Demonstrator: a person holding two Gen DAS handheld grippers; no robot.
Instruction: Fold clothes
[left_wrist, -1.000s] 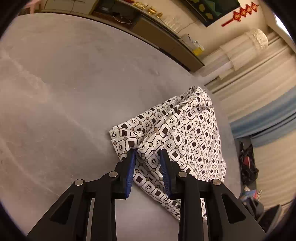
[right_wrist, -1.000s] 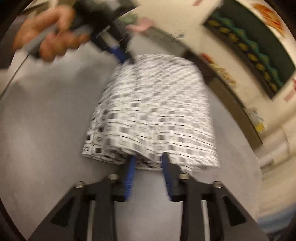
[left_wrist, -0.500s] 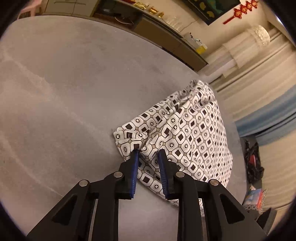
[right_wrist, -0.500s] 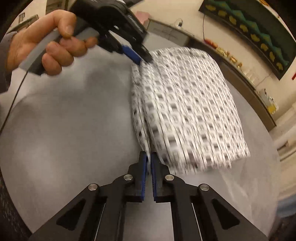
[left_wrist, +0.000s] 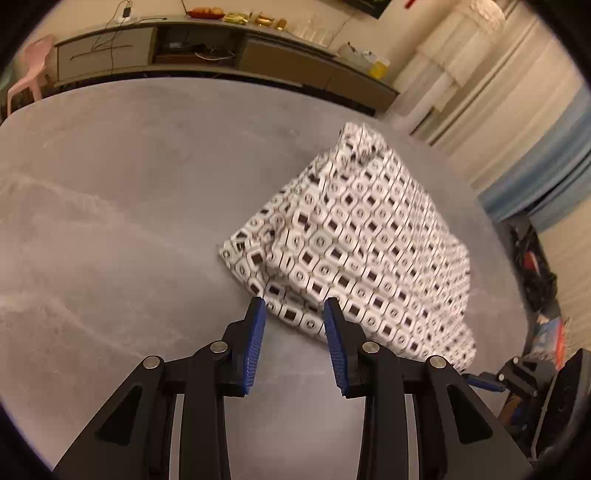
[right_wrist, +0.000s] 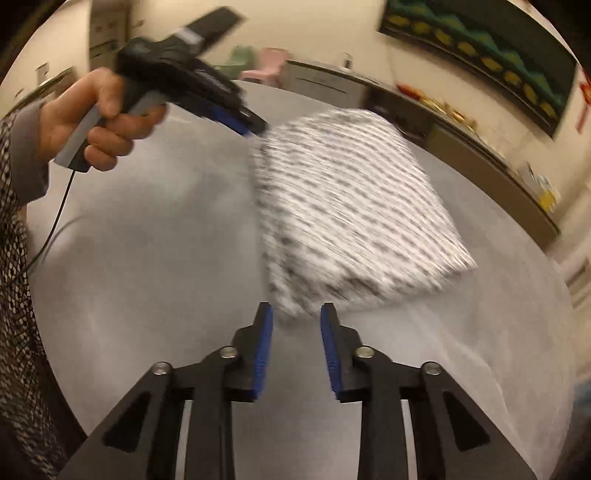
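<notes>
The left gripper (left_wrist: 293, 310) tilts steeply down toward the near corner of the folded patterned garment (left_wrist: 365, 254), its jaws opening at a moderate gap; the cloth's edge lies between the blue tips, but the pads do not press on it. From the right wrist view, a hand (right_wrist: 92, 122) in a grey cuff holds that gripper by its handle, tips at the garment's far corner, a thin cable hanging below the handle. The right gripper (right_wrist: 295, 312) also slants downward at the opposite near corner, jaws opening with the blurred cloth edge between the tips, not pinched. The garment, white with dark squares, lies folded in a thick rectangle on the grey surface (left_wrist: 129, 206), toward its right side in the left view. Beyond the surface runs a long low cabinet (left_wrist: 221, 48) with small items on top, a pink chair (left_wrist: 27, 79) at its end, and pale curtains (left_wrist: 491, 81) to the right.
</notes>
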